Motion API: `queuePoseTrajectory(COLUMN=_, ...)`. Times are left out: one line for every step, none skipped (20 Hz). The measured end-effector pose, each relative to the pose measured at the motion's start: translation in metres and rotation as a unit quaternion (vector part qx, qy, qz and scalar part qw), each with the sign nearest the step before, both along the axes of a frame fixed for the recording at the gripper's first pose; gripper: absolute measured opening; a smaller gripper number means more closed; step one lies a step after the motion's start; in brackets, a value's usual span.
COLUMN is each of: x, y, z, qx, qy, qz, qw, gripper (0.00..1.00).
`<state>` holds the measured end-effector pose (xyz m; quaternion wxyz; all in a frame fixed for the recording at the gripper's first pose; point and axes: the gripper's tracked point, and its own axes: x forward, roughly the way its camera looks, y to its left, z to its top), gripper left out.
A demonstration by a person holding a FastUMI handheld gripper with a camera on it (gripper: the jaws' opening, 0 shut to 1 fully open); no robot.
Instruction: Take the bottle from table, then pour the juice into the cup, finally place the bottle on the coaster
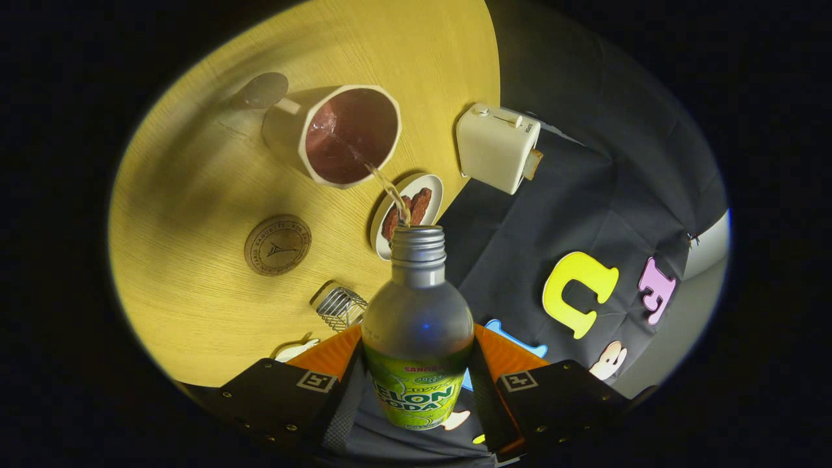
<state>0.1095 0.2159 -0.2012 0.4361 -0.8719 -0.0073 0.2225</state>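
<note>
My gripper [416, 364] is shut on a silver bottle [416, 305] with a green label, one finger pressing each side. The bottle is tipped forward, its threaded open mouth pointing toward the cup. A thin stream of liquid [389, 188] runs from the mouth into the cream cup [338, 133], which has a dark inside and a handle on its far side. Liquid splashes inside the cup. A round cork coaster [277, 245] lies bare on the yellow wooden table [195, 182], nearer to me than the cup and to the bottle's left.
A small white plate [429, 188] with dark red food slices sits just beyond the bottle's mouth. A cream toaster [497, 146] stands at the table's edge by the black cloth wall. A small wire rack [339, 307] lies close to the left finger.
</note>
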Motion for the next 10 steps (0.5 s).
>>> queuePoseTrajectory(x=0.000, y=0.001, z=-0.001, qx=-0.003, qy=0.000, qz=0.000, qw=1.000, gripper=0.77)
queuePoseTrajectory(x=0.000, y=0.001, z=-0.002, qx=-0.006, qy=0.001, qz=0.000, qw=1.000, gripper=0.77)
queuePoseTrajectory(x=0.001, y=0.002, z=-0.003, qx=-0.009, qy=0.001, qz=0.001, qw=1.000, gripper=0.77)
queuePoseTrajectory(x=0.000, y=0.003, z=-0.003, qx=-0.011, qy=0.002, qz=0.002, qw=1.000, gripper=0.77)
queuePoseTrajectory(x=0.000, y=0.003, z=-0.005, qx=-0.013, qy=0.003, qz=0.002, qw=1.000, gripper=0.77)
queuePoseTrajectory(x=-0.001, y=0.005, z=-0.007, qx=-0.015, qy=0.004, qz=0.004, qw=1.000, gripper=0.77)
queuePoseTrajectory(x=-0.001, y=0.005, z=-0.008, qx=-0.018, qy=0.004, qz=0.004, qw=1.000, gripper=0.77)
queuePoseTrajectory(x=-0.001, y=0.007, z=-0.009, qx=-0.019, qy=0.005, qz=0.006, qw=1.000, gripper=0.77)
queuePoseTrajectory(x=-0.001, y=0.007, z=-0.010, qx=-0.021, qy=0.007, qz=0.006, qw=1.000, gripper=0.77)
queuePoseTrajectory(x=-0.002, y=0.008, z=-0.011, qx=-0.022, qy=0.008, qz=0.008, qw=1.000, gripper=0.77)
